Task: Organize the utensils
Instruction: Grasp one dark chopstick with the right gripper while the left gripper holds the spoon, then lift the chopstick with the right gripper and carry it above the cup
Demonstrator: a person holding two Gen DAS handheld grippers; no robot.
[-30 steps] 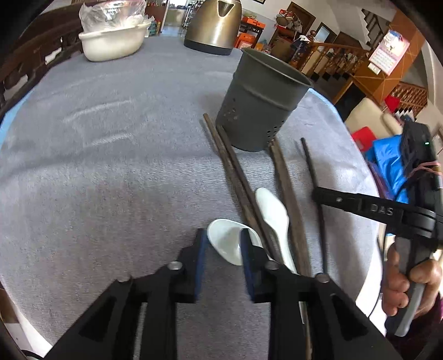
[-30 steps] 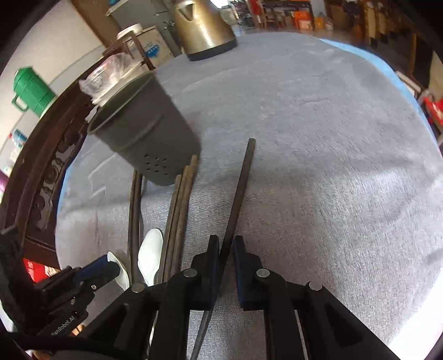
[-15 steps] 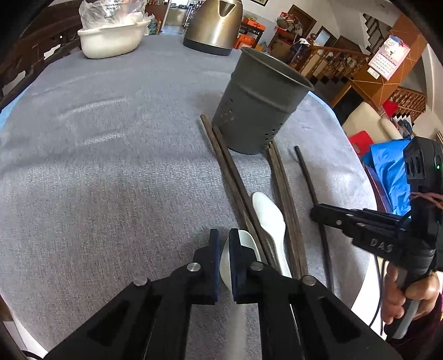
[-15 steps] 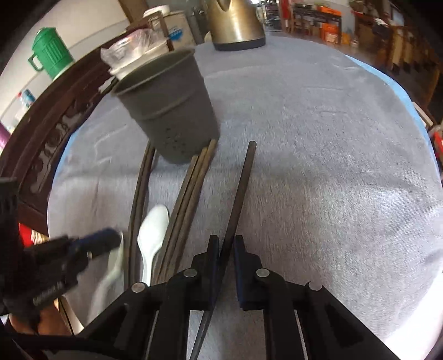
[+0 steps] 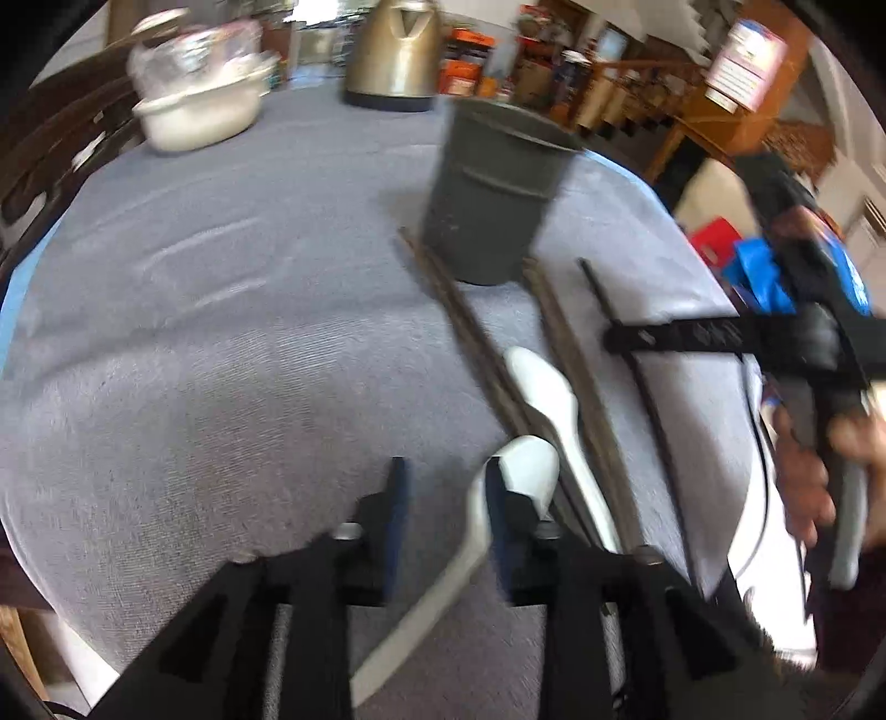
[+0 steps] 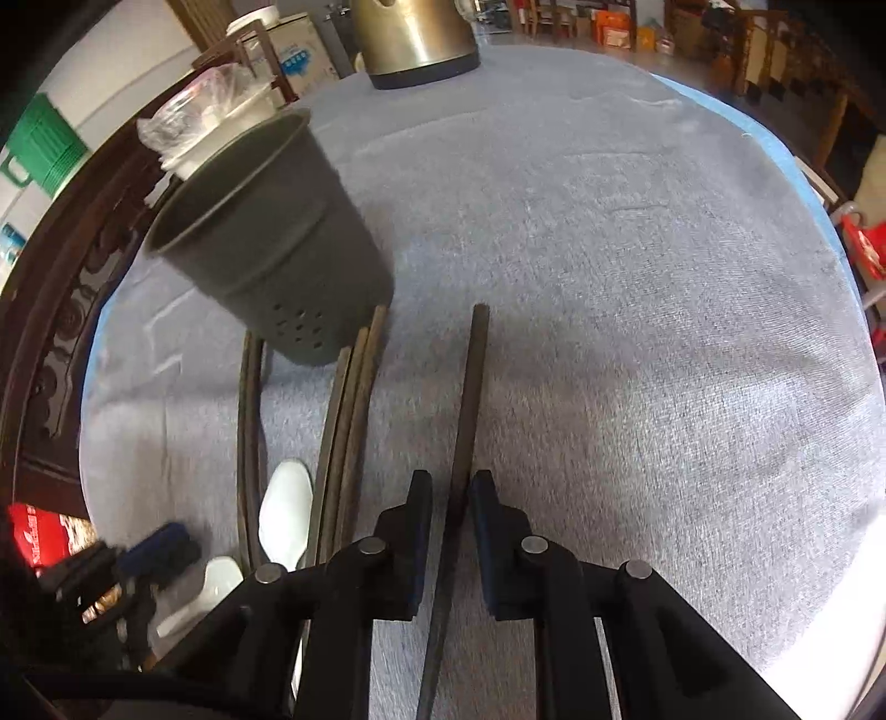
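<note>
A dark grey perforated utensil holder [image 5: 493, 188] [image 6: 271, 249] stands upright on the grey tablecloth. Dark chopsticks lie in front of it, with a white spoon [image 5: 545, 387] [image 6: 285, 507] between them. My left gripper [image 5: 443, 476] is open; a second white spoon [image 5: 526, 459] rests against its right finger, its handle running down between the jaws. My right gripper [image 6: 449, 493] stands slightly open around a single dark chopstick [image 6: 470, 399] that lies between its pads. The right gripper also shows in the left wrist view [image 5: 620, 338].
A brass kettle [image 5: 396, 52] [image 6: 415, 39] and a white bowl with a plastic bag [image 5: 199, 105] stand at the table's far side. Dark wooden chair backs [image 6: 61, 310] line the left edge. The table's right edge drops off near a blue bag [image 5: 764, 277].
My left gripper was shut on the white spoon half a second ago and has opened; the spoon now leans on its right finger. My right gripper's jaws have parted slightly around the chopstick.
</note>
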